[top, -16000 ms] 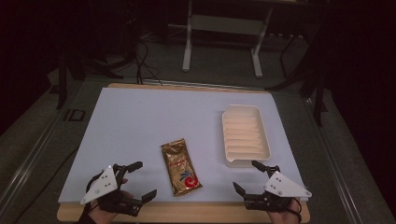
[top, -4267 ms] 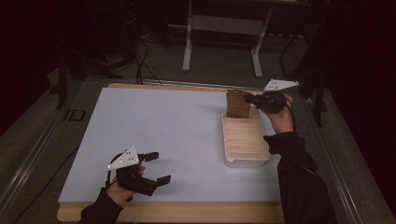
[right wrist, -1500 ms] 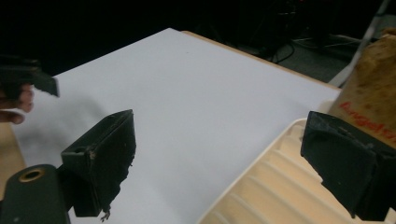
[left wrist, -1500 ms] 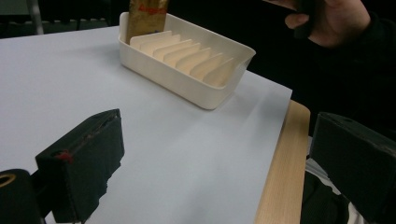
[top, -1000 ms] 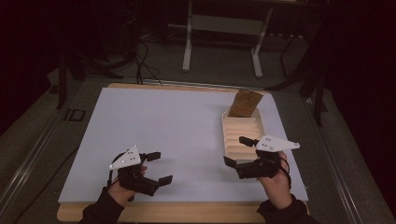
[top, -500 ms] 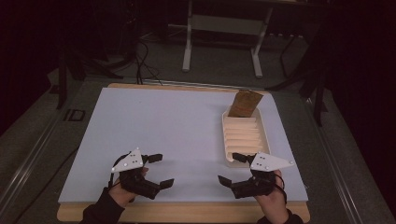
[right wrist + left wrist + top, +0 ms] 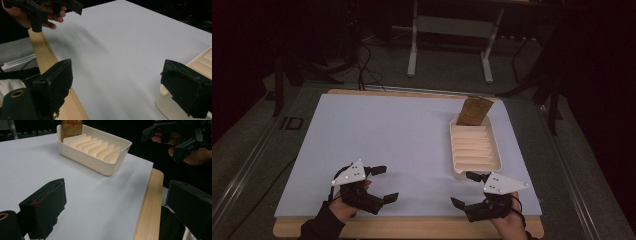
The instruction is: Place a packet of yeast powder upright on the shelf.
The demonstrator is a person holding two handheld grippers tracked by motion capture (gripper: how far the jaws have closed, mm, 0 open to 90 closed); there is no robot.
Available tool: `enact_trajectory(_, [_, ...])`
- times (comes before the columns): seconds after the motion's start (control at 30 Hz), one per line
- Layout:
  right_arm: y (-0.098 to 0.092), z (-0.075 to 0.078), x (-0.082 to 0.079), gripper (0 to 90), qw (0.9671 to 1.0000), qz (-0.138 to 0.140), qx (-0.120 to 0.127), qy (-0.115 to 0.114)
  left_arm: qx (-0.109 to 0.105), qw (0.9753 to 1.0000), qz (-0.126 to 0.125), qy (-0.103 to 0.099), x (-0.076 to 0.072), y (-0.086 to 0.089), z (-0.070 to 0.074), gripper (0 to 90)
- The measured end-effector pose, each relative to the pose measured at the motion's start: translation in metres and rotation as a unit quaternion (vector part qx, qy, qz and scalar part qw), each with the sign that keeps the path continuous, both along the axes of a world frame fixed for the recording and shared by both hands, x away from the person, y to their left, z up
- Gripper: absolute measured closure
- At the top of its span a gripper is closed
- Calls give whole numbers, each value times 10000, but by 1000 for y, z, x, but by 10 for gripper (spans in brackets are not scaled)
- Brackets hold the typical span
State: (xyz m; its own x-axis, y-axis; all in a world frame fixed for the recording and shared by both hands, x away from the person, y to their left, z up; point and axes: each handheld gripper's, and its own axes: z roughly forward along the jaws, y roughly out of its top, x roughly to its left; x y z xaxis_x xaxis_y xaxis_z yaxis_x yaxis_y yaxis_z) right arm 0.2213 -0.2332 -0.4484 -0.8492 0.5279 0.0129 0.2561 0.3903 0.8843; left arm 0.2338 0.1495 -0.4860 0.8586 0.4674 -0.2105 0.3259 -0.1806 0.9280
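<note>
A brown snack packet (image 7: 474,111) stands tilted in the far end of a cream slotted tray (image 7: 475,150) on the right of the white table. My left gripper (image 7: 384,183) hovers open near the front edge at the left, nothing between its fingers. My right gripper (image 7: 464,190) is open and empty just in front of the tray's near end. In the left gripper view its jaws stand wide apart (image 7: 115,212), facing the tray (image 7: 100,163), the packet (image 7: 71,125) and the other gripper (image 7: 172,137). The right gripper view looks between its spread jaws (image 7: 120,87) at the left gripper (image 7: 47,10) and a tray corner (image 7: 200,62).
A white sheet (image 7: 402,135) covers the table, with a wooden strip (image 7: 412,227) along the near edge. Beyond the far edge is dark floor with a metal stand (image 7: 447,30) and cables (image 7: 362,60).
My right gripper has drawn back from beside the tray toward the near table edge, empty. The packet stays leaning in the tray's far end. The left gripper has hardly moved.
</note>
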Motion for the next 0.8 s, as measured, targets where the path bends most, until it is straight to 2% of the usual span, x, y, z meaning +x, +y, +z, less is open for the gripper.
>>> enact_trajectory(0.3, [-1,-15,-1,104,9997,93,-212,21,40,10000,-9,-19,-1,-1,-1,38])
enact_trajectory(0.5, [-2,-21,2,104,9996,151,-242,23,141,9999,-53,-61,-2,-3,-2,38])
enact_trajectory(0.8, [-2,-23,4,104,9997,195,-175,34,153,9998,-80,-46,-2,-4,-3,38])
